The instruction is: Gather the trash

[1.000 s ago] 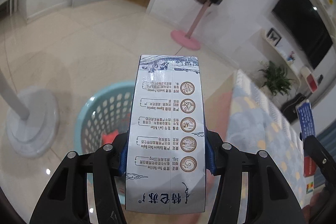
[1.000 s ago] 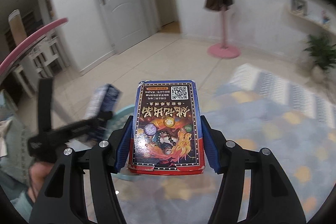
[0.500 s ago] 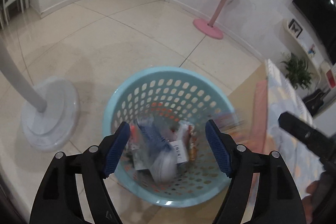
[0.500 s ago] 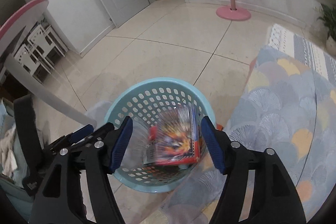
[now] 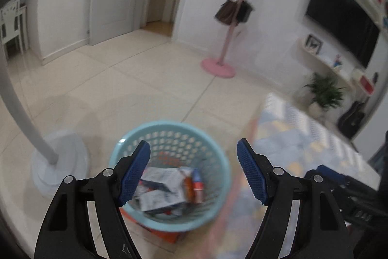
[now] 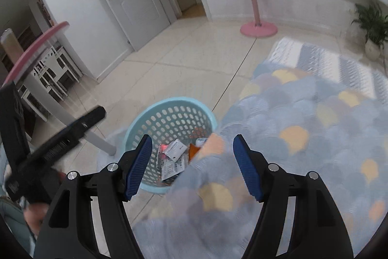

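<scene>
Both claws hang empty over the blue basket [image 5: 219, 217]: left gripper [image 5: 193, 172] and right gripper [image 6: 192, 165] stand apart. Only the right view shows the rug [image 6: 303, 137] overlapping the rim; only the left shows the television [image 5: 344, 23]. The cartons [image 5: 161, 191] clamped a second ago now lie inside.

trash in basket [image 5: 219, 176] blurred, rug [image 6: 303, 137] partly hiding basket

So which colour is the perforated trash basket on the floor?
Light blue basket; the left wrist view shows it best.
</scene>
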Available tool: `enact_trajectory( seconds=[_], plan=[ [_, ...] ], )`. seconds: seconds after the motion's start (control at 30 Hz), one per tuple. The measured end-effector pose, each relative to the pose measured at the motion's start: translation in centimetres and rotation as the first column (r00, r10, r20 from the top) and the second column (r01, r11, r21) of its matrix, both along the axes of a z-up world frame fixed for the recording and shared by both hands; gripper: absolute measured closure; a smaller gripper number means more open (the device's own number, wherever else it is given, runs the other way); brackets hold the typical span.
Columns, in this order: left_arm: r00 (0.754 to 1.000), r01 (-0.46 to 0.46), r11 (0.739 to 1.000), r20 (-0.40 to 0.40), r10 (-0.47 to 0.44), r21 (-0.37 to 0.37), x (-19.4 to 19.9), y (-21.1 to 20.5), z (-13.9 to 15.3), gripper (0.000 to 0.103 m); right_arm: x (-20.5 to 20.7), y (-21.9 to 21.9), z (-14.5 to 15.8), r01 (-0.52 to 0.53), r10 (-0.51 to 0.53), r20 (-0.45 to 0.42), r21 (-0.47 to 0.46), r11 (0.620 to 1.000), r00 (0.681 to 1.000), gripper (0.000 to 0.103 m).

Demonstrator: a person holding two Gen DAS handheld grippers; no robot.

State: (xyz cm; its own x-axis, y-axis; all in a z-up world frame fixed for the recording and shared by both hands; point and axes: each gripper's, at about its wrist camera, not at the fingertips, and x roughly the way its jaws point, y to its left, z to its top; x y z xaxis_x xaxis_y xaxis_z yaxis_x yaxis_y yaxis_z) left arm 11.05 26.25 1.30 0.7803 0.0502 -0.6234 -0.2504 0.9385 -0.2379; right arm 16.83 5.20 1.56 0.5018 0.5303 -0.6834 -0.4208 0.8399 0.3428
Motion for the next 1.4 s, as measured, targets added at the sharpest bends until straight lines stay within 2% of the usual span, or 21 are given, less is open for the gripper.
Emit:
enact_trajectory(
  seconds=[0.1,0.2,0.27,0.33,0.4,0.57,0.73,0.87,1.0,1.17,1.4],
  plan=[
    [1.000,0.019,1.000,0.012,-0.019,0.004,-2.2,-2.0,2.1,0.030,-2.5,-2.9,1.5,0.037,-0.037,0.056,0.007,0.999,0.998,0.033],
    [0.999,0.030,0.999,0.032,-0.030,0.014,-4.7,-4.2,2.9,0.028,-5.5,-4.7,2.7,0.051,-0.043,0.140,-0.050,0.997,0.989,0.031],
    [0.993,0.103,0.995,0.064,-0.104,0.014,-6.3,-6.0,2.9,0.027,-7.9,-5.6,3.2,0.075,-0.058,0.207,-0.079,0.994,0.977,0.028],
    [0.990,0.120,0.989,0.058,-0.126,0.088,-7.7,-8.0,2.5,0.025,-9.9,-6.3,3.6,0.101,-0.073,0.263,-0.094,0.990,0.962,0.026],
    [0.994,0.077,0.983,0.061,-0.088,0.165,-9.2,-9.8,1.7,0.025,-11.5,-7.0,3.8,0.149,-0.108,0.316,-0.107,0.983,0.942,0.026],
    [0.988,-0.056,0.982,0.152,0.029,0.179,-11.4,-11.1,0.1,0.022,-14.2,-7.5,4.0,0.222,-0.149,0.424,-0.128,0.967,0.893,0.026],
    [0.984,-0.136,0.967,0.143,0.107,0.214,-10.7,-11.9,-0.7,0.021,-14.0,-7.8,3.3,0.227,-0.159,0.431,-0.111,0.967,0.888,0.026],
    [0.984,-0.158,0.963,0.113,0.136,0.220,-10.4,-12.0,-1.0,0.020,-13.5,-8.1,2.2,0.226,-0.171,0.409,-0.092,0.970,0.896,0.026],
    [0.985,-0.165,0.960,0.093,0.147,0.225,-10.4,-12.3,-1.4,0.020,-13.8,-8.2,1.7,0.228,-0.172,0.419,-0.088,0.970,0.892,0.026],
    [0.974,-0.214,0.940,0.136,0.183,0.266,-11.1,-12.7,-0.8,0.020,-14.8,-9.0,2.0,0.257,-0.205,0.456,-0.054,0.965,0.866,0.026],
    [0.962,-0.249,0.927,0.184,0.203,0.280,-11.7,-13.0,0.1,0.020,-14.9,-9.4,2.1,0.245,-0.203,0.451,-0.038,0.969,0.869,0.026]
  ],
)
